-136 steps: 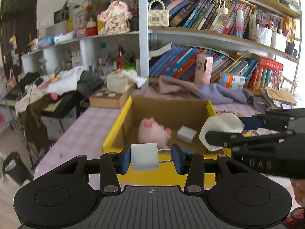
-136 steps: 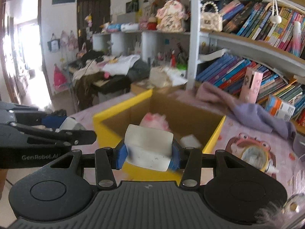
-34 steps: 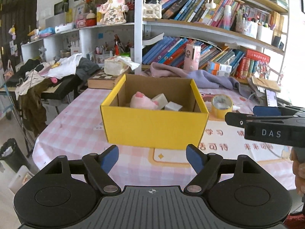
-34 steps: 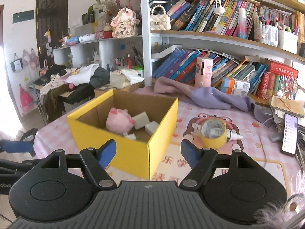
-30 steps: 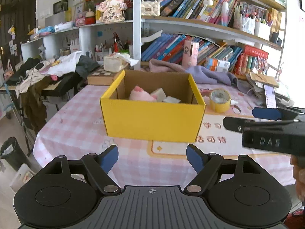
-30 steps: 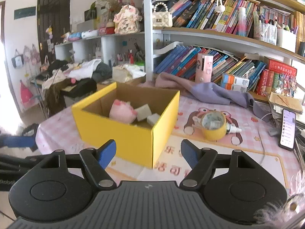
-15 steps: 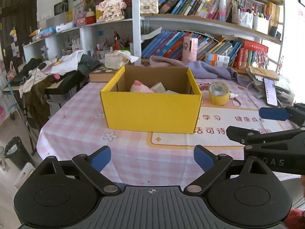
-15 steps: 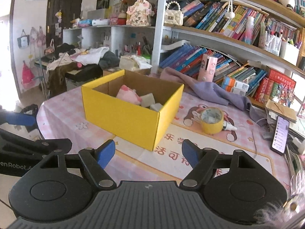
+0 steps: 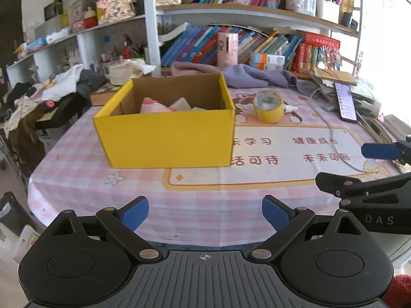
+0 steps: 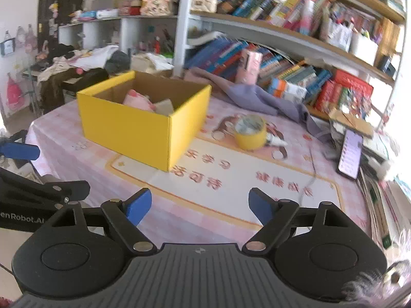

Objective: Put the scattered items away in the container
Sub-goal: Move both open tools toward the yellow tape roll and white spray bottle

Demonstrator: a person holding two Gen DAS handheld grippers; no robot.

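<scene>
Both claws hang empty over the near edge of the pink checked table [image 9: 205, 205]: the left claw [image 9: 205, 211] stands spread wide, and the right claw [image 10: 200, 204] has just been opening with nothing between its blue pads. The yellow box [image 9: 167, 138] sits at about eleven o'clock from the left claw, well apart from it, holding a pink plush toy [image 9: 154, 106] and pale blocks [image 9: 181, 102]. A yellow tape roll [image 9: 268, 106] rests on the table at the box's three o'clock.
</scene>
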